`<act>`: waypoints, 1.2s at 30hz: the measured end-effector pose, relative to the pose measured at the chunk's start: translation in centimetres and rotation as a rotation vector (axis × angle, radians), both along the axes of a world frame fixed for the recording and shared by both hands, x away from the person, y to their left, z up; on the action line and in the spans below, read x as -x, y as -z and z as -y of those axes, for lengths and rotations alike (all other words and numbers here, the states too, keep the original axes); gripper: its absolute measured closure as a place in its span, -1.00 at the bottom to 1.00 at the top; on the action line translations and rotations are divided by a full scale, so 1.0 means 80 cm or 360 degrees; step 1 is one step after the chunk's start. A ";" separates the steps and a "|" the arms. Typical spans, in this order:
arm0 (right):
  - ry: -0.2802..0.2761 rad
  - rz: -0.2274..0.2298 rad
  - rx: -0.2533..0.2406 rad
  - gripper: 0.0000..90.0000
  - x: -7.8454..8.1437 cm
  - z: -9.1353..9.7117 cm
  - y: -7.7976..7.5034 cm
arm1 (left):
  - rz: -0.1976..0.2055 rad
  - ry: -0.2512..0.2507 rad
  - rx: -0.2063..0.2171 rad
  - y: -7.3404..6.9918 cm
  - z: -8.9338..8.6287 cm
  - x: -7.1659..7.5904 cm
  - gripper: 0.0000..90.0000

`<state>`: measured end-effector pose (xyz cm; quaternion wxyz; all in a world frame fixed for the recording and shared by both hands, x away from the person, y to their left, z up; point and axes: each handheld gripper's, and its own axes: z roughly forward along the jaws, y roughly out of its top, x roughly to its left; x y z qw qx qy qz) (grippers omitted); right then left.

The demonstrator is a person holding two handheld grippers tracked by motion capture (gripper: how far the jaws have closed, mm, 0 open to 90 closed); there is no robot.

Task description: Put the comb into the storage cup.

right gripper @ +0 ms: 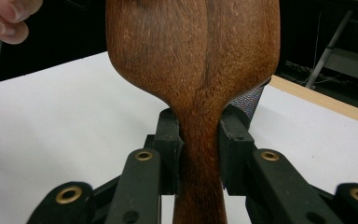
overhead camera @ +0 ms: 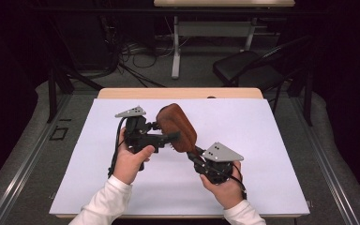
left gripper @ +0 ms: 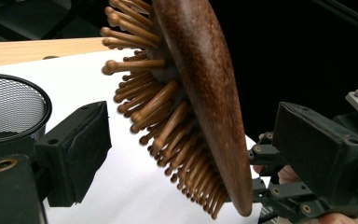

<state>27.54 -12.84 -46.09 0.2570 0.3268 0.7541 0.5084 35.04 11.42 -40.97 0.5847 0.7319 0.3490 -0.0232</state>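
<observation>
Hairbrush [overhead camera: 177, 127], stiff, light wood, pinched at its handle by right gripper [right gripper: 200, 154], left gripper [left gripper: 186, 154] spread at nine o'clock.

We get even overhead light on the white sheet [overhead camera: 262, 154] in the high view, bright but not clipped. Surroundings from 9 through 12 to 3 o'clock drop to near black, detail lost. Shadows under the hands are soft and faint, no hard edges. Frame is slightly soft overall and low-res, with mild bowing of the floor rails at 7 and 5 o'clock. In the left gripper view the brush [left gripper: 200, 93] is sharp with a soft sheen on the wood; the near jaws at 8 and 4 o'clock are blurred. In the right gripper view wood grain is crisp, the background at 2 o'clock is soft, no glare.
</observation>
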 end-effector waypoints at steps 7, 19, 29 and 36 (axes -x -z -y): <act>-0.0004 0.0011 0.0000 0.61 0.001 -0.001 0.000 | -0.0009 0.0009 0.0004 0.002 0.008 -0.005 -0.74; -0.0012 0.0021 -0.0001 0.61 0.003 -0.003 0.000 | -0.0029 0.0021 0.0028 0.002 0.013 -0.008 -0.61; -0.0011 0.0024 -0.0003 0.61 0.003 -0.004 0.001 | -0.0044 0.0033 0.0043 0.003 0.020 -0.012 -0.61; -0.0010 0.0028 -0.0005 0.61 0.004 -0.005 0.001 | -0.0048 0.0035 0.0057 0.004 0.022 -0.012 -0.59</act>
